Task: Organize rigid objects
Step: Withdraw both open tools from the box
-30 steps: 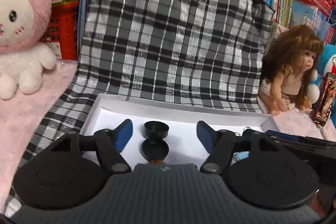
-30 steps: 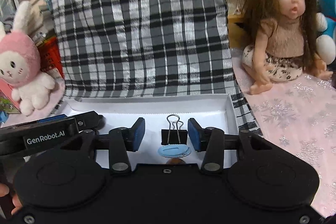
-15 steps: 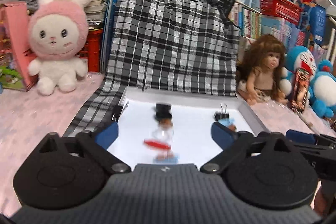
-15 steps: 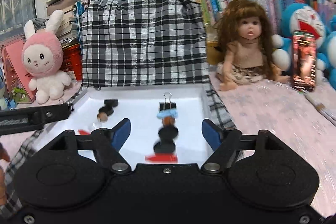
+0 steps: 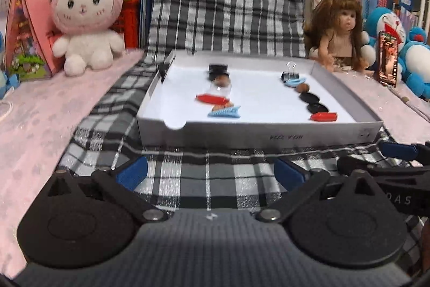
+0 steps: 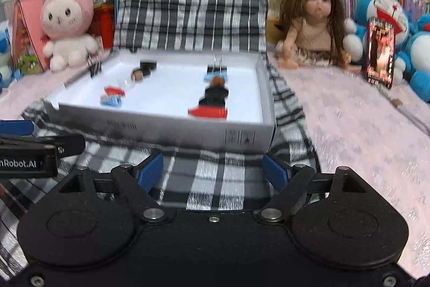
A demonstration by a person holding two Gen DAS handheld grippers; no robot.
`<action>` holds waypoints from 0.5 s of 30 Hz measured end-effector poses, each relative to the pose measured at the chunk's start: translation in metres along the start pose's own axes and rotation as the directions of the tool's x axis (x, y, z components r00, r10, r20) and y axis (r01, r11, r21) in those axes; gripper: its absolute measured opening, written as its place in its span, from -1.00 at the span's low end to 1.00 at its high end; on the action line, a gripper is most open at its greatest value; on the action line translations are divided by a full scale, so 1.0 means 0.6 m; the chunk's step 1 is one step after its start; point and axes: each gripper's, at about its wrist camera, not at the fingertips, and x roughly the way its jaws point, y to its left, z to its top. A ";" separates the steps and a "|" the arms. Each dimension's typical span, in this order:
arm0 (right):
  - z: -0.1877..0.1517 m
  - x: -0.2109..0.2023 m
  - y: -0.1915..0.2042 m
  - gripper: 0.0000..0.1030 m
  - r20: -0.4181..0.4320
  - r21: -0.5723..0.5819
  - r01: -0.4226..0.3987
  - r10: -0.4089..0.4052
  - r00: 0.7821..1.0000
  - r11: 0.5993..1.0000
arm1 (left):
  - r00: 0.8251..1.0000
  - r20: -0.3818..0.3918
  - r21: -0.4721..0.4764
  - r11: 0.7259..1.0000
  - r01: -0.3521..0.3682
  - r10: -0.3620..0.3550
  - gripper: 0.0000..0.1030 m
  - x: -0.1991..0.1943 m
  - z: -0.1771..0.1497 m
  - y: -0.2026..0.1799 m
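only the right view shows the binder clip [image 6: 93,68]; both hand-held grippers gape empty.

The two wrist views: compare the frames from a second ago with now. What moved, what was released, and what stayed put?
Both grippers pulled back out of the white tray to the plaid cloth in front of it. The left gripper stands open and empty; the right gripper is opening, with nothing between its jaws. The black caps and binder clip they hovered over remain in the tray's two rows. Plush rabbit and doll unchanged.
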 end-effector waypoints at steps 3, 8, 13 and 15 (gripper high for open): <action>-0.004 0.011 -0.002 0.61 -0.012 0.005 0.004 -0.004 1.000 1.000 | 0.999 -0.049 -0.017 1.000 -0.014 0.013 1.00 0.017 -0.002 0.004; -0.003 0.016 -0.005 0.69 -0.019 0.021 0.008 -0.008 1.000 1.000 | 0.998 -0.054 0.000 1.000 -0.031 0.031 1.00 0.023 -0.007 0.000; 0.000 0.020 -0.005 0.80 -0.031 0.024 0.002 -0.002 1.000 1.000 | 0.998 -0.050 0.004 0.999 -0.039 0.039 1.00 0.026 -0.008 -0.002; 0.000 0.021 -0.004 0.82 -0.034 0.024 0.003 -0.003 0.999 1.000 | 0.998 -0.050 0.006 0.999 -0.036 0.036 1.00 0.026 -0.008 -0.001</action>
